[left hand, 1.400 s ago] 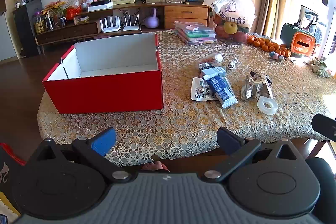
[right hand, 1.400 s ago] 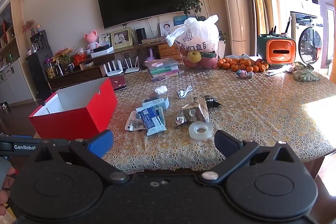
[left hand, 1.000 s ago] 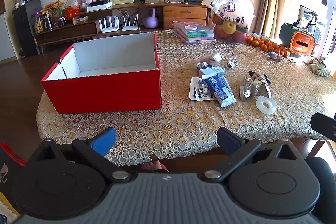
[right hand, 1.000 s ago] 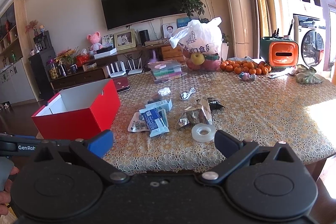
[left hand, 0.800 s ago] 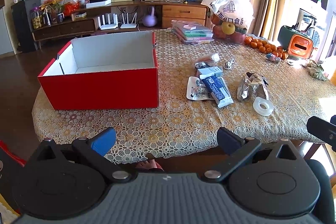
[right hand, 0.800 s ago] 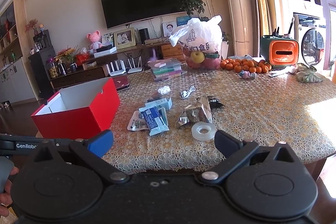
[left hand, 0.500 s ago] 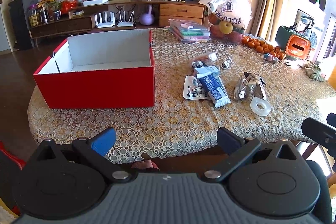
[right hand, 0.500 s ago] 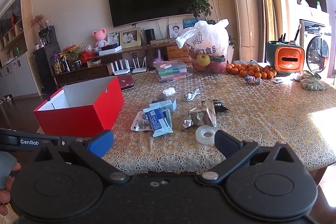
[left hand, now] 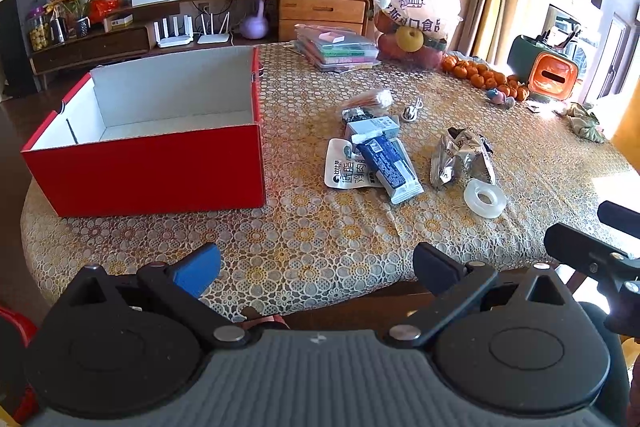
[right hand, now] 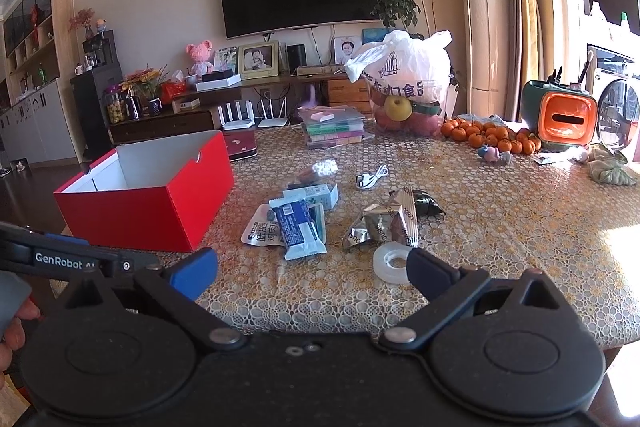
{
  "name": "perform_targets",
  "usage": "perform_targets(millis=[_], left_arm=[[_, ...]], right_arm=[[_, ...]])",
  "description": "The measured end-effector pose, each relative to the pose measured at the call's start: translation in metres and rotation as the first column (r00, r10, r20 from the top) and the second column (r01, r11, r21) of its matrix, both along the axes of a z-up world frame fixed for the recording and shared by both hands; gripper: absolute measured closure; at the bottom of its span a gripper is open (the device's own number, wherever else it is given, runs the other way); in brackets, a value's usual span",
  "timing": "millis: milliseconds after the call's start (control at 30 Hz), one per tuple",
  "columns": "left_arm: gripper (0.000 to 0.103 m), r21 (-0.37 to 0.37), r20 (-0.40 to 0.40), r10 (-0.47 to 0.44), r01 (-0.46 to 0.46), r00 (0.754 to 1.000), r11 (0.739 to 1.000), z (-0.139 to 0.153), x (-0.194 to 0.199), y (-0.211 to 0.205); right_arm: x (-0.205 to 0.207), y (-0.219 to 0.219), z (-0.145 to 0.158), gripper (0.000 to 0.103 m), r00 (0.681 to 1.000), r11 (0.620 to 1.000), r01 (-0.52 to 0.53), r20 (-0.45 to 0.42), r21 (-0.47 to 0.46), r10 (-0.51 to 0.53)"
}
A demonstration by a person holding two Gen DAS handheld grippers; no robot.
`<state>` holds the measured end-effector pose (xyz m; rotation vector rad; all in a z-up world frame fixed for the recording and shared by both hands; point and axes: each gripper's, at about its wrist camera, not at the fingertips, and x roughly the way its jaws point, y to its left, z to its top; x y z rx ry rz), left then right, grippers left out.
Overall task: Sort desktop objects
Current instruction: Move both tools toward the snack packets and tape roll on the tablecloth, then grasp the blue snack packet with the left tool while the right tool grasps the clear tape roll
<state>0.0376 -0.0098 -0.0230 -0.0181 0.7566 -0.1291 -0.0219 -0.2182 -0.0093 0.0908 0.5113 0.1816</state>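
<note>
On the lace-covered table, an open red box is seen at the left, with snack packets, a foil wrapper and a tape roll scattered to its right. Both the left gripper and right gripper are held at the near table edge, jaws spread wide, nothing grasped.

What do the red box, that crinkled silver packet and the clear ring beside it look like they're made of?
Red box: likely cardboard, smooth red outside, matte white inside, with thin folded walls.
Silver packet: apparently metallised foil film, shiny and sharply creased.
Clear ring: probably a roll of transparent plastic tape, glossy and translucent, the tablecloth faintly showing through.
</note>
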Motion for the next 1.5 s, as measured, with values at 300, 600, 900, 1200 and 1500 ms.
perform_targets(millis=[300,600,900,1200,1500], left_arm=[[0.000,0.015,0.051,-0.070,0.069,0.996,0.997,-0.007,0.034,-0.027],[0.000,0.009,0.050,-0.080,0.080,0.996,0.997,-0.015,0.063,-0.044],[0.001,0.008,0.044,-0.077,0.076,0.996,0.997,-0.031,0.098,-0.064],[0.006,0.006,0.004,-0.021,0.021,1.000,1.000,-0.048,0.131,-0.081],[0.008,0.020,0.003,0.011,-0.011,1.000,1.000,-0.061,0.148,-0.095]], right_arm=[[0.039,-0.014,-0.019,0.004,1.000,0.998,0.022,-0.018,-0.052,-0.023],[0.070,-0.035,-0.044,0.008,0.996,0.995,0.045,-0.078,-0.089,-0.052],[0.098,-0.041,-0.064,0.009,0.994,0.992,0.040,-0.101,-0.116,-0.052],[0.117,-0.045,-0.083,0.012,0.989,0.991,0.025,-0.141,-0.131,-0.044],[0.128,-0.052,-0.095,0.014,0.985,0.992,0.029,-0.163,-0.122,-0.049]])
